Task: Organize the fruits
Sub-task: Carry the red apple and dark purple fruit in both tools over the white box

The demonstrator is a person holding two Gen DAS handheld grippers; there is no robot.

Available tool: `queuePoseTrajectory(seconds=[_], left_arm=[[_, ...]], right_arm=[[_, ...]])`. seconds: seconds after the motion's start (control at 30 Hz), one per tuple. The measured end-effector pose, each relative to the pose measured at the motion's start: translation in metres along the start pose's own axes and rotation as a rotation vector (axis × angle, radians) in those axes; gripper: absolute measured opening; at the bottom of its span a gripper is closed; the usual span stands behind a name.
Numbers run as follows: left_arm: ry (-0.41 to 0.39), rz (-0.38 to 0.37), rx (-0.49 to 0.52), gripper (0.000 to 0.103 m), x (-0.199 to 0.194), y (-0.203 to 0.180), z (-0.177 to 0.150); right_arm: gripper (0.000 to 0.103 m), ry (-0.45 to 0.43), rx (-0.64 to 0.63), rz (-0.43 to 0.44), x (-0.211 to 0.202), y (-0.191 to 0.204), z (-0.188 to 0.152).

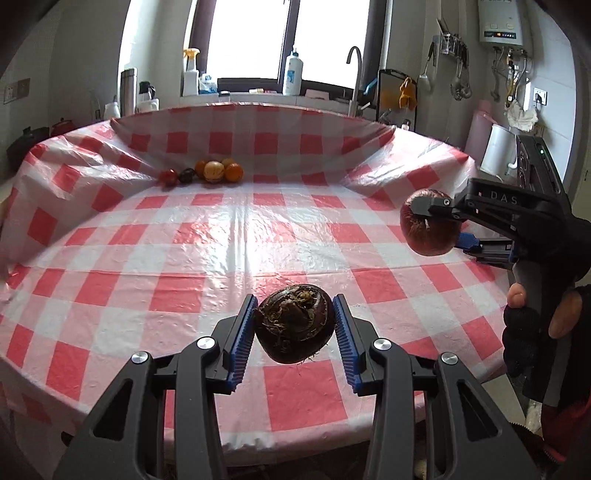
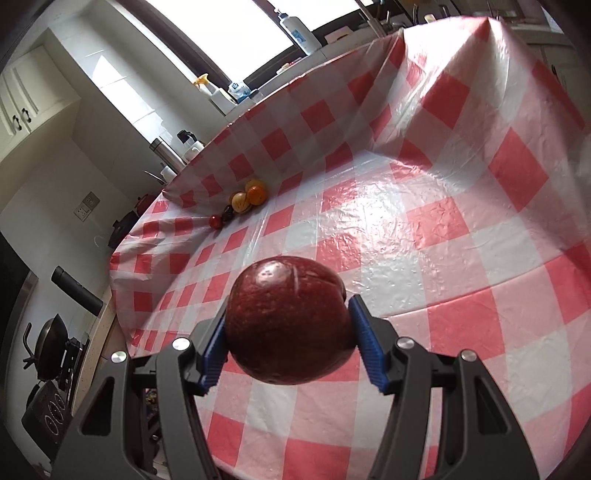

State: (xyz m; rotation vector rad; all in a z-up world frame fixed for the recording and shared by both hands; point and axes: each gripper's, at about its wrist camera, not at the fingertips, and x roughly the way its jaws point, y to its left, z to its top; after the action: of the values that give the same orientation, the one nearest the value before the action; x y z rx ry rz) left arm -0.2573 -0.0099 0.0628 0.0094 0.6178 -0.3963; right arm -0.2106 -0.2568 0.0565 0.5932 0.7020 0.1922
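Glossy red-white checked plastic tablecloth [image 1: 229,236], kitchen window behind. Left gripper [image 1: 295,325] clamps dark rooty bulb [image 1: 295,325]; right gripper [image 2: 291,332] clamps round red apple [image 2: 288,321].

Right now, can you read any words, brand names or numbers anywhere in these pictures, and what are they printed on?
"DAS": on the black body of the right gripper, seen from the left wrist.
Water heater display: lit, too small to read.
White bottle with blue label on the windowsill: too blurred to read.
Nothing else is legible.

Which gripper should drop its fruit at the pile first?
Left, probably. The left gripper faces the pile almost head-on with its dark fruit; the right gripper, holding the red fruit, sits off to the side, so its path is more diagonal.
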Motion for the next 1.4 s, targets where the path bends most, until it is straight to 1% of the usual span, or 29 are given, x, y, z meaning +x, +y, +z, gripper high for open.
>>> queuePoseTrajectory(seconds=[0.13,0.2,0.37,0.53,0.67,0.8,0.83,0.93,1.0,1.13,1.27,1.4], left_arm=[[-0.054,0.011,-0.034,0.039,-0.018,0.018,-0.001],[-0.073,0.017,-0.076,0.039,-0.026,0.034,-0.005],[-0.091,0.046,-0.188,0.039,-0.041,0.084,-0.024],[-0.12,0.124,-0.3,0.039,-0.069,0.144,-0.056],[-0.128,0.194,-0.416,0.039,-0.088,0.196,-0.088],[-0.106,0.283,-0.541,0.039,-0.1,0.248,-0.128],[-0.097,0.297,-0.571,0.039,-0.101,0.258,-0.138],[-0.073,0.342,-0.649,0.039,-0.105,0.285,-0.163],[-0.057,0.38,-0.683,0.039,-0.108,0.299,-0.178],[-0.013,0.433,-0.729,0.039,-0.111,0.318,-0.201],[0.029,0.468,-0.782,0.039,-0.11,0.332,-0.223],[0.071,0.515,-0.818,0.039,-0.108,0.342,-0.24]], right_arm=[[0.061,-0.014,-0.034,-0.018,-0.01,0.008,-0.002],[0.061,-0.015,-0.064,-0.028,-0.01,0.018,-0.004],[0.061,-0.016,-0.213,-0.038,-0.006,0.063,-0.021],[0.061,0.024,-0.383,0.004,0.007,0.124,-0.052],[0.061,0.088,-0.58,0.034,0.025,0.183,-0.091],[0.061,0.164,-0.773,0.073,0.047,0.239,-0.138],[0.061,0.179,-0.804,0.081,0.051,0.247,-0.146],[0.061,0.272,-0.923,0.109,0.076,0.279,-0.186],[0.061,0.321,-0.989,0.112,0.091,0.291,-0.208],[0.061,0.427,-1.13,0.119,0.123,0.314,-0.259],[0.061,0.509,-1.286,0.125,0.15,0.333,-0.314],[0.061,0.59,-1.421,0.125,0.17,0.336,-0.362]])
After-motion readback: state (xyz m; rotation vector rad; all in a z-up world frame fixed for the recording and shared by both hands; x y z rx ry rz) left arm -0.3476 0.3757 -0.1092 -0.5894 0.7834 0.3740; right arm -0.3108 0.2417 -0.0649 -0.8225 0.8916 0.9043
